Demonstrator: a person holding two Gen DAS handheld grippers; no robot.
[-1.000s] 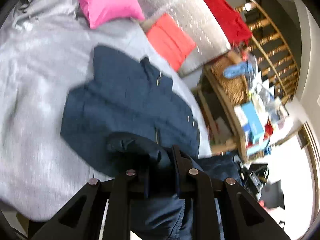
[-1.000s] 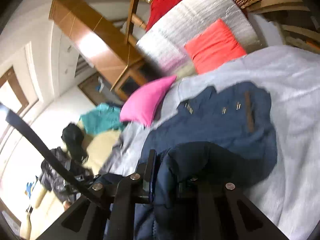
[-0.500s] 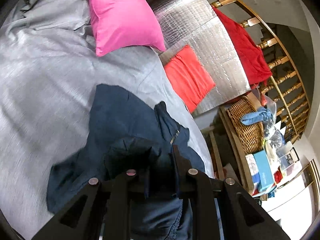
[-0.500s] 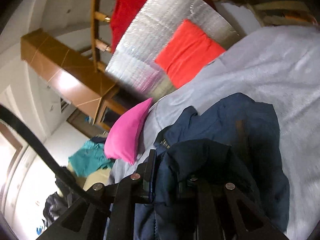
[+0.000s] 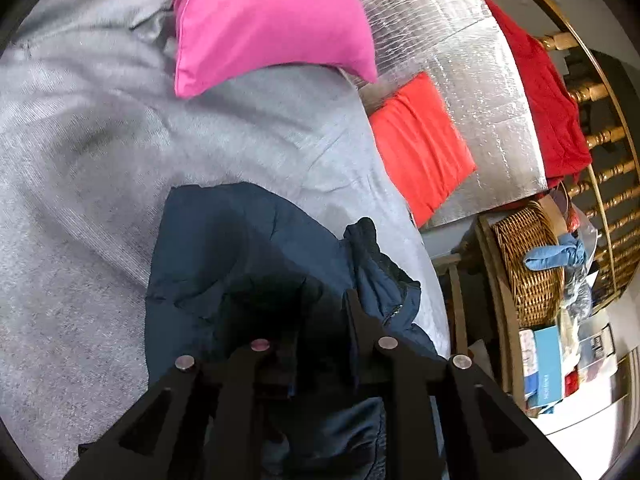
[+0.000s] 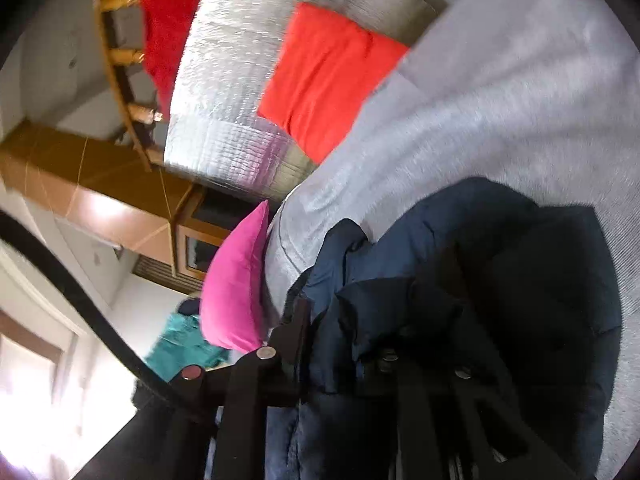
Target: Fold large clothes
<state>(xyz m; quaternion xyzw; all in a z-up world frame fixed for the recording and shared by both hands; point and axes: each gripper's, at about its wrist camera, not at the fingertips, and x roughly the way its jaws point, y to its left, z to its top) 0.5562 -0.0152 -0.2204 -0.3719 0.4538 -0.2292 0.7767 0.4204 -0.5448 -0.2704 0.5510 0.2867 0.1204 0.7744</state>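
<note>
1. Now on the grey bedspread (image 5: 100, 168): dark blue jacket (image 5: 224, 248), folded over on itself, near the bed edge that faces the wicker basket (image 5: 528, 264).
2. Left gripper (image 5: 320, 320): jaws just eased slightly wider, a bunched fold of jacket between them, fabric seemingly pinched at the near side of the heap.
3. Right gripper (image 6: 344, 320): jaws likewise just eased open a little, thick jacket fabric between them; only one finger (image 6: 296, 320) clearly visible, the other buried in cloth.
4. Pink pillow (image 5: 272, 20) on the bedspread beyond the jacket, well apart from it.
5. Red cushion (image 5: 420, 144) just off the bed edge, leaning against a silver quilted panel (image 5: 460, 52).
6. Red cloth (image 5: 548, 100) draped over a wooden railing (image 5: 600, 136).
</note>
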